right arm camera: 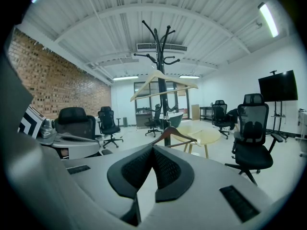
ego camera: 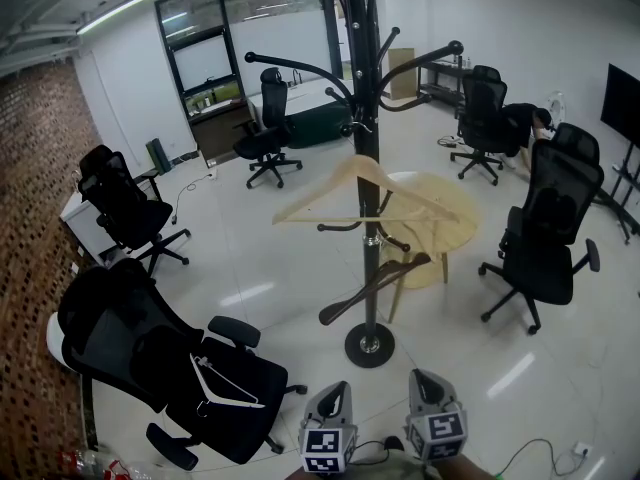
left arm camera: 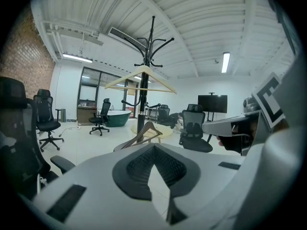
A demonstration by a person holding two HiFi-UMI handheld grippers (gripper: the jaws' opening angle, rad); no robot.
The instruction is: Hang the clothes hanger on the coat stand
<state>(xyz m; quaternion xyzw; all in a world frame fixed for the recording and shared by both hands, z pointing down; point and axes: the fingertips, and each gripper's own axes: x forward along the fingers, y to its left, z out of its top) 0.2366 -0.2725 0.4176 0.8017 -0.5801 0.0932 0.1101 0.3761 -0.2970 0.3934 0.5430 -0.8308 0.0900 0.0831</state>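
Left claw [ego camera: 335,393] and right claw [ego camera: 424,380] both closed, empty. Ahead, we see wooden hangers [ego camera: 365,190] hung on the coat stand [ego camera: 367,118]. The white hanger [ego camera: 228,380], on the office chair [ego camera: 120,338] leftward, probably comes next: open jaws, reach.

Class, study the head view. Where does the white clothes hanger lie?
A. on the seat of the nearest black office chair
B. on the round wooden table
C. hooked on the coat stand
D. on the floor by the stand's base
A: the white clothes hanger lies on the seat of the black office chair at lower left, apart from the coat stand.
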